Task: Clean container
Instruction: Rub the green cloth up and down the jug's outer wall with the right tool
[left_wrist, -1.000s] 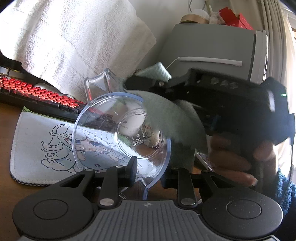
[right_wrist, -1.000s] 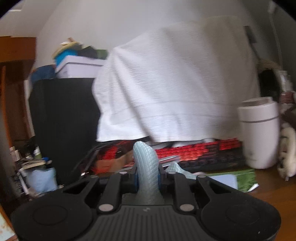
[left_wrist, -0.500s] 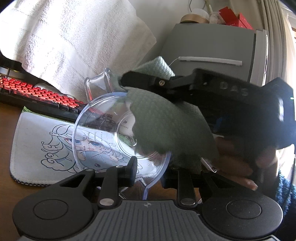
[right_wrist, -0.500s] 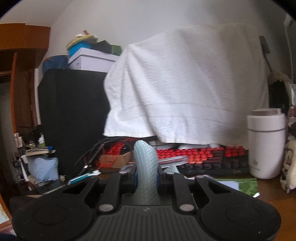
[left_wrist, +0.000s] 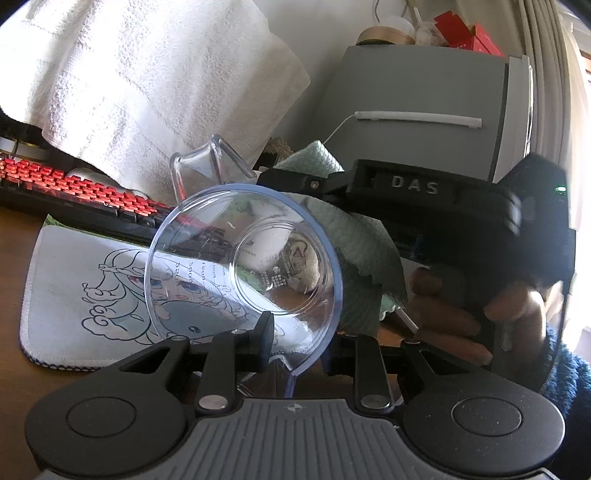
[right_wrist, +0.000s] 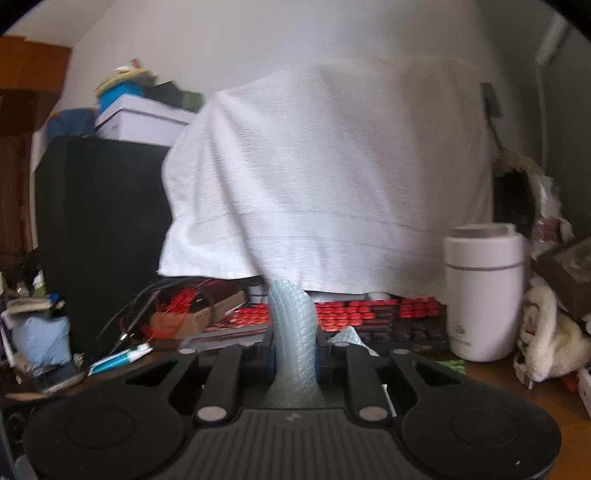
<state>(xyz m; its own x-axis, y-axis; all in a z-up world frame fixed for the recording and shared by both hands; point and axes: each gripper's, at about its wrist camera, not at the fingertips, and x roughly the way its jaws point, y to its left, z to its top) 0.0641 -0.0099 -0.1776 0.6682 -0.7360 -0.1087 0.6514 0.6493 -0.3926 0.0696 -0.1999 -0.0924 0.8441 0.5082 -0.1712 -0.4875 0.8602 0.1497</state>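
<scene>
Jaws both clamped: left gripper (left_wrist: 297, 341) on container (left_wrist: 243, 266) rim, right gripper (right_wrist: 293, 349) on cloth (right_wrist: 293, 332); cloth now withdrawn from inside container

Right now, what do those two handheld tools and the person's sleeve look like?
Both tools are matte black plastic. Seen from its own camera, the left tool has a ribbed grey centre plate, round discs at each side and silver pivot screws on two slim finger arms. The right tool, seen side-on, carries raised letters "DAS" and a small green light. The hand gripping it emerges from a fuzzy dark blue sleeve.
</scene>
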